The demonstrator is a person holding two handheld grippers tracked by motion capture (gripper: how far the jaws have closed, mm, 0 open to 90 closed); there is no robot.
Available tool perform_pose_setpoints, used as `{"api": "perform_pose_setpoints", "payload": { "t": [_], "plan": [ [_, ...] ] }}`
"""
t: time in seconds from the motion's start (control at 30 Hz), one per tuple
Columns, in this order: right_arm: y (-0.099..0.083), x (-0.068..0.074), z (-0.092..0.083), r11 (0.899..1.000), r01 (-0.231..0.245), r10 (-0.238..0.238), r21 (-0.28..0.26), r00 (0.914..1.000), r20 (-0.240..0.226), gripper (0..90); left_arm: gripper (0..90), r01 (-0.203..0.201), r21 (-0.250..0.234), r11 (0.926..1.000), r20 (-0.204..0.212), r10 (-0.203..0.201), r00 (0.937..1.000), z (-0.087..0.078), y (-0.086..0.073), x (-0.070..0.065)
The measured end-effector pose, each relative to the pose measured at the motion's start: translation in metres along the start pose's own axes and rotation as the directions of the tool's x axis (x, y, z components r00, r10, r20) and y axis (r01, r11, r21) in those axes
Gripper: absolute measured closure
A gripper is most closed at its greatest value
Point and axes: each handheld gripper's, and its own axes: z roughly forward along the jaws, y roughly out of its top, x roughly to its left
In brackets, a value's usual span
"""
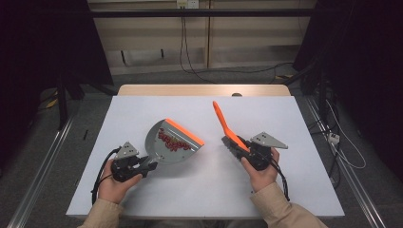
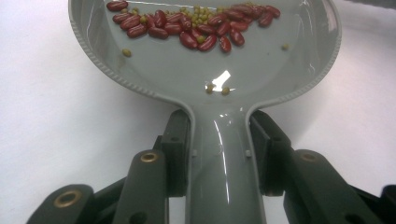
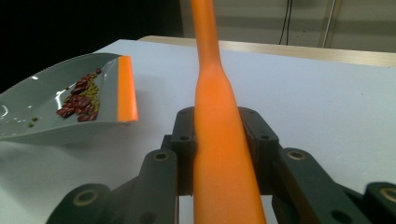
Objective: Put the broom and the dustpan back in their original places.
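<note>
table point(image 1: 142, 190), white-topped, amid dark curtains point(image 1: 43, 42)

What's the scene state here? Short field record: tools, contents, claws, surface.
left claw: shut on the grey dustpan's handle
dustpan: grey, orange front lip, on or just above the table, can't tell which
contents: red beans and small green beans piled near the lip, a few strays nearer the handle
right claw: shut on the orange brush handle
brush: handle pointing up and away, bristle end near the hand
table: white top, no spilled beans visible
</note>
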Motion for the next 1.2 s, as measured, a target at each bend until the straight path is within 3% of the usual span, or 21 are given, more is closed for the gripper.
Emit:
{"api": "perform_pose_setpoints", "payload": {
  "t": [0.17, 0.47, 0.97, 1.2],
  "plan": [
    [0.000, -0.001, -0.001, 1.000, -0.011, 0.011, -0.004, 0.9999, -0.005, 70.1, 63.0, 0.035, -0.012, 0.9993, -0.049, -0.036, 0.9982, 0.000, -0.001, 0.006],
    [0.000, -0.001, -0.004, 1.000, -0.005, 0.005, -0.010, 1.0000, -0.004, 70.1, 63.0, 0.087, -0.017, 0.9960, -0.124, -0.089, 0.9884, 0.003, -0.005, 0.017],
    [0.000, -0.002, -0.005, 1.000, -0.011, 0.011, -0.015, 0.9999, -0.002, 70.1, 63.0, 0.158, -0.010, 0.9873, -0.233, -0.156, 0.9597, 0.007, -0.012, 0.035],
    [0.000, -0.002, -0.005, 1.000, -0.007, 0.007, -0.021, 0.9999, -0.008, 70.1, 62.9, 0.205, -0.004, 0.9787, -0.267, -0.199, 0.9429, 0.013, -0.012, 0.043]
  ]
}}
